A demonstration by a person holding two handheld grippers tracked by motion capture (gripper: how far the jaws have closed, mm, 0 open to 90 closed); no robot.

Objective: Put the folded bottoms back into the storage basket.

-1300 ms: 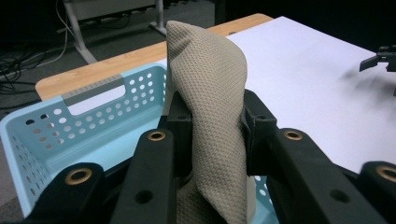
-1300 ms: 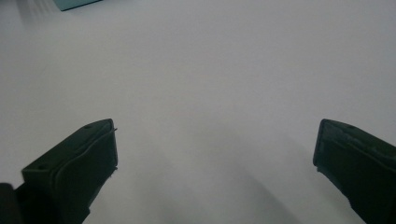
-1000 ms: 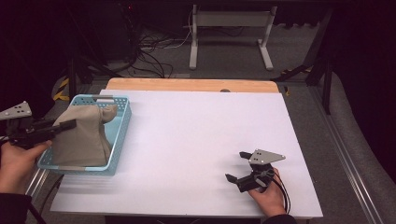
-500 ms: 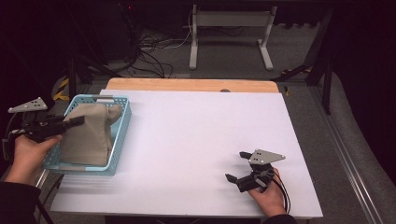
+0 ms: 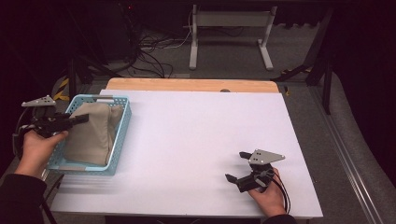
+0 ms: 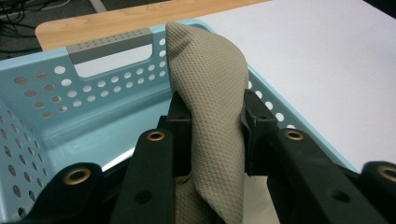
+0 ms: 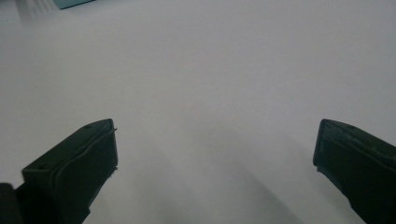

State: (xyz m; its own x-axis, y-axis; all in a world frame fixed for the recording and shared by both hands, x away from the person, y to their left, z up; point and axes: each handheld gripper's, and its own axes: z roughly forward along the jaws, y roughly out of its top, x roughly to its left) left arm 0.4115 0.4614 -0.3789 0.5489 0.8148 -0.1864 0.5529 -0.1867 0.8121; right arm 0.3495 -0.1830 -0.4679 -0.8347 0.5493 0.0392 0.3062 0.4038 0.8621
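Left gripper (image 5: 77, 119) has its fingers clamped on a raised fold of the tan cloth (image 6: 205, 93) in the blue basket (image 5: 122, 130) at the counter's (image 5: 196, 140) left — soft, light, floppy stuff, best pinched at a bunched ridge — while the right gripper (image 5: 236, 167) rests wide open, empty.

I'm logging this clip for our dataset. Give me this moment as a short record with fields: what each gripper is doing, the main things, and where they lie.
surface: white table top
container: light blue basket with holes, at the table's left edge
contents: tan cloth, lying in the basket, one fold raised
left gripper: jaws shut on the raised fold of the tan cloth, above the basket
right gripper: jaws wide open, holding nothing, low over the near right part of the table
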